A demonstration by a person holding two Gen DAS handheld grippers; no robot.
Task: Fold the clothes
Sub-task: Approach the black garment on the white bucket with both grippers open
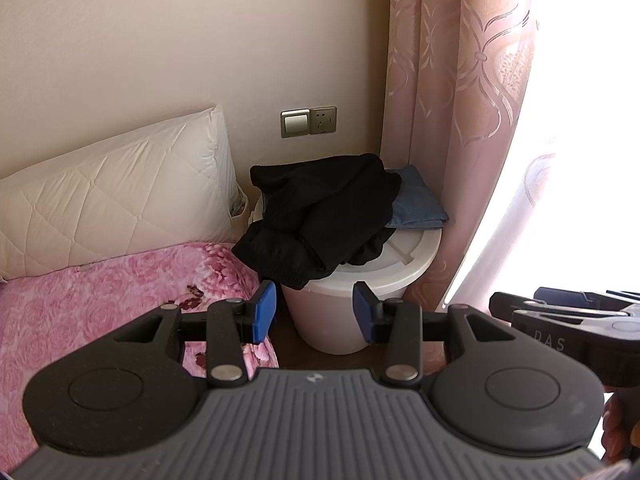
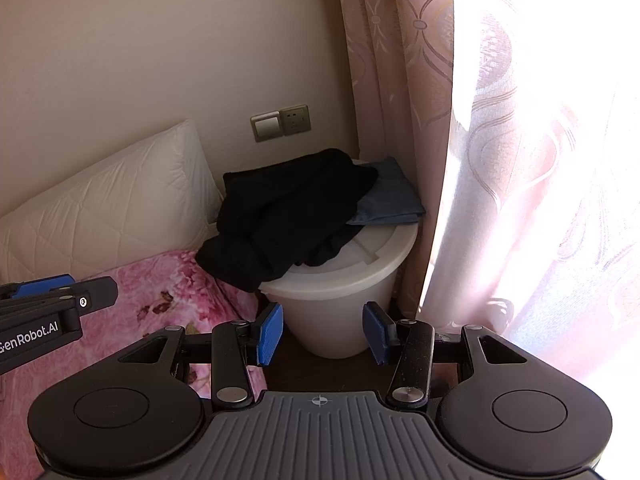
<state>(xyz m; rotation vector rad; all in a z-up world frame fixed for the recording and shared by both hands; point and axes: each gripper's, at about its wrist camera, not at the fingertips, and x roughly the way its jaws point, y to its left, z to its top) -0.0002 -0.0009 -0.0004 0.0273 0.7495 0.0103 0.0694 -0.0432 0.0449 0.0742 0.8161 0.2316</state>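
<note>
A crumpled black garment (image 1: pixel 320 216) lies heaped on the lid of a white bucket (image 1: pixel 360 280) beside the bed, one end spilling over the rim toward the bed. A folded blue garment (image 1: pixel 418 204) lies under it at the back right. Both also show in the right wrist view: black garment (image 2: pixel 288 208), blue garment (image 2: pixel 388 200), bucket (image 2: pixel 340 304). My left gripper (image 1: pixel 315 316) is open and empty, in front of the bucket and short of it. My right gripper (image 2: pixel 323 332) is open and empty, also in front of the bucket.
A bed with a pink floral cover (image 1: pixel 100 300) is at the left, with a white quilted pillow (image 1: pixel 112 204) against the wall. A pink patterned curtain (image 1: pixel 460 120) hangs right of the bucket. A switch and socket (image 1: pixel 308 122) are on the wall.
</note>
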